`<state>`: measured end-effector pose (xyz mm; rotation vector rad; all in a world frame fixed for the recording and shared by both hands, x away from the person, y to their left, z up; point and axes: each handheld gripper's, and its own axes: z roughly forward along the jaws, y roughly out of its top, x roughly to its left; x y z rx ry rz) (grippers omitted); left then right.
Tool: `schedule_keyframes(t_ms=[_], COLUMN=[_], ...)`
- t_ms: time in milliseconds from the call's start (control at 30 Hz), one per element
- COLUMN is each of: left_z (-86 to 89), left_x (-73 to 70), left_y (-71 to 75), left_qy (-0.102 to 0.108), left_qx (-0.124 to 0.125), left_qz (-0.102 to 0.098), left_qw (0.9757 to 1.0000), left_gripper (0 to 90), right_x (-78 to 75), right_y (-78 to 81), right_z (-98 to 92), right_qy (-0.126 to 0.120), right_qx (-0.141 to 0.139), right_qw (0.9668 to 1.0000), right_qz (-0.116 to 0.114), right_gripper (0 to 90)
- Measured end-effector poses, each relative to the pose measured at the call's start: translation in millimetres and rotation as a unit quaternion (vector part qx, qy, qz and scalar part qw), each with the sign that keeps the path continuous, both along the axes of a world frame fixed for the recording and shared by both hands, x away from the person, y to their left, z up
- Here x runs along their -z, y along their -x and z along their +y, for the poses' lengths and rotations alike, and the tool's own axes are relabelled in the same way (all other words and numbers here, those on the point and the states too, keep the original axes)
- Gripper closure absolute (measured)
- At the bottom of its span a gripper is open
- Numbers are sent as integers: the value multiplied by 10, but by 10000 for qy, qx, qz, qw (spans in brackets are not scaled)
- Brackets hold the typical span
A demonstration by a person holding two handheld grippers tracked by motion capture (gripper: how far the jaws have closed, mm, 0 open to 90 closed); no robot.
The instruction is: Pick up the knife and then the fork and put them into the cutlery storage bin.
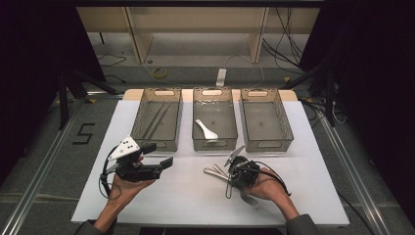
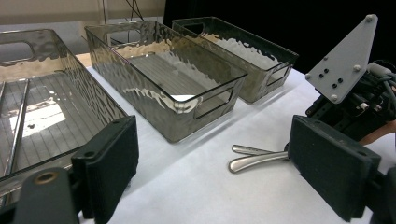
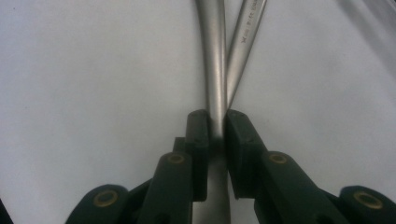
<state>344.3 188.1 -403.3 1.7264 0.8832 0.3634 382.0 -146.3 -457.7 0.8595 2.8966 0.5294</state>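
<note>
Between bare bins [image 1: 266, 120], spoon [image 1: 206, 129] in middle bin [image 1: 214, 143]; left tongs [image 1: 160, 154] agape, right tongs [image 3: 216, 128] clamping handle [image 3: 215, 70]

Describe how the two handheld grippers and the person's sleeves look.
Both grippers are black, each with two flat rectangular black jaws on arms with brass-coloured pivot rings. The left gripper carries a grey three-cornered plate with dark dots; the right gripper carries one too. A black cable loops from each. The sleeves are grey.
</note>
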Motion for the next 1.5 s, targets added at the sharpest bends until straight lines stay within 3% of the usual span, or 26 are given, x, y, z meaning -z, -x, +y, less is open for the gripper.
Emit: schedule_keyframes(t_ms=[300,833,1500], left_z=[2,5,19], left_x=[-2,-2,-5], left_y=[1,-1,-8], left_qy=[1,51,119], left_qx=[-3,-32,-45], left_qz=[-6,5,2], left_qw=[10000,10000,9999], left_gripper=[160,160,159], right_x=[-8,-220,-536], right_y=[1,-51,-143], right_z=[-11,-211,-486], right_qy=[29,-368,-721], right_qx=[-64,216,542], right_qw=[10000,9986,9929], right_qz=[2,-307,-777], right_gripper=[808,808,808])
